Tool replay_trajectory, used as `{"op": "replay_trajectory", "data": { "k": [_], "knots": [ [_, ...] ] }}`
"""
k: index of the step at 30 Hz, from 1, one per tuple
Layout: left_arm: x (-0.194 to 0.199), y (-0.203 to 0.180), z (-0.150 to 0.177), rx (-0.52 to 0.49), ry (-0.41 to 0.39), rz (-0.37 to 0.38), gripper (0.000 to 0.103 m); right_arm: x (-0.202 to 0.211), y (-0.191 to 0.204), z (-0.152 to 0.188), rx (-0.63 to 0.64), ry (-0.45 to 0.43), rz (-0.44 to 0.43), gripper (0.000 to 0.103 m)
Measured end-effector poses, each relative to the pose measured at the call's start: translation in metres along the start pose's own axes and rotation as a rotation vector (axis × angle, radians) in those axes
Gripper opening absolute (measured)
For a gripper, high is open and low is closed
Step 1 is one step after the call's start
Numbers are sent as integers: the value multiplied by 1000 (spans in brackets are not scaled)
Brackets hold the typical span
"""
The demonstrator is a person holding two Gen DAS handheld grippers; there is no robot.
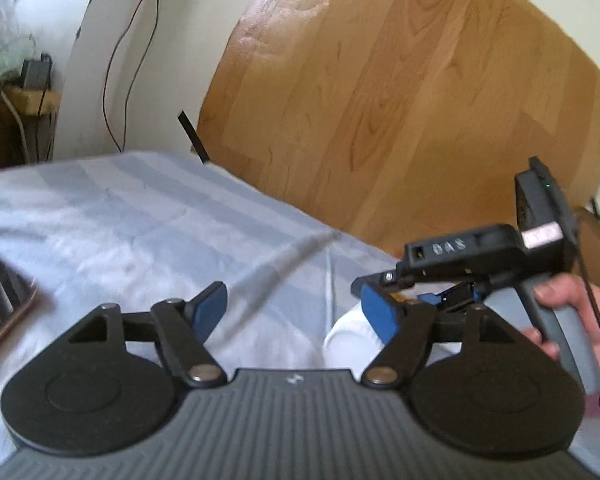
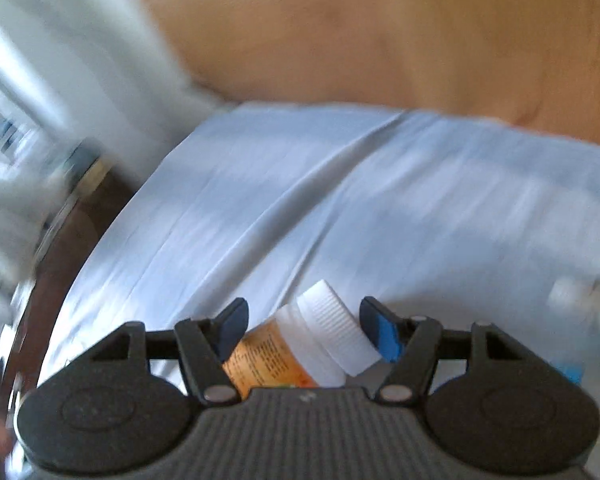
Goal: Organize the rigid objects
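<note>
A small bottle (image 2: pixel 296 348) with an orange label and a white ribbed cap sits tilted between the fingers of my right gripper (image 2: pixel 304 326), which is shut on it above the blue-and-white striped cloth (image 2: pixel 340 200). In the left wrist view the right gripper (image 1: pixel 440 276) shows at the right, held by a hand, with the bottle's white bottom (image 1: pixel 350 340) below it. My left gripper (image 1: pixel 296 312) is open and empty, beside the bottle, its right pad close to it.
The cloth covers a table (image 1: pixel 140 220) whose far edge meets a wooden floor (image 1: pixel 380 100). A flat object with a pinkish edge (image 1: pixel 4 320) lies at the left. Cables (image 1: pixel 128 60) hang by a white wall. The right wrist view is motion-blurred.
</note>
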State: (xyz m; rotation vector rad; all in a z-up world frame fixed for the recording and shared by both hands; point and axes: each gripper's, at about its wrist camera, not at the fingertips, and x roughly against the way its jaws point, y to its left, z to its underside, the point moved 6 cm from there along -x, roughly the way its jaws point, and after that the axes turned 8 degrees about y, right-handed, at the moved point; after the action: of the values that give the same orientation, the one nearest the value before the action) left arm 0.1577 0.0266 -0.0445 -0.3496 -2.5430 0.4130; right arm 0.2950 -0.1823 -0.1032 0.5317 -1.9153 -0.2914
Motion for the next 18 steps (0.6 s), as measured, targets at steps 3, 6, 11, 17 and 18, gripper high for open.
{"op": "replay_trajectory", "data": {
  "k": [3,6,11,17,18],
  "knots": [
    [17,-1,25,-7,78,81,76,16,24,42,59,24,-39,63],
    [41,-12,52,-58,116,119,82,36,27,79,-10,-3,-50,64],
    [58,-28,84,-92,163,118,83,73,6,122,-125,-104,-56,64],
    [47,-30,72,-75,161,78,75,93,-7,181,-202,-132,-146,66],
    [46,-25,67,-47,165,78,75,96,-6,191,-192,-129,-158,66]
  ]
}}
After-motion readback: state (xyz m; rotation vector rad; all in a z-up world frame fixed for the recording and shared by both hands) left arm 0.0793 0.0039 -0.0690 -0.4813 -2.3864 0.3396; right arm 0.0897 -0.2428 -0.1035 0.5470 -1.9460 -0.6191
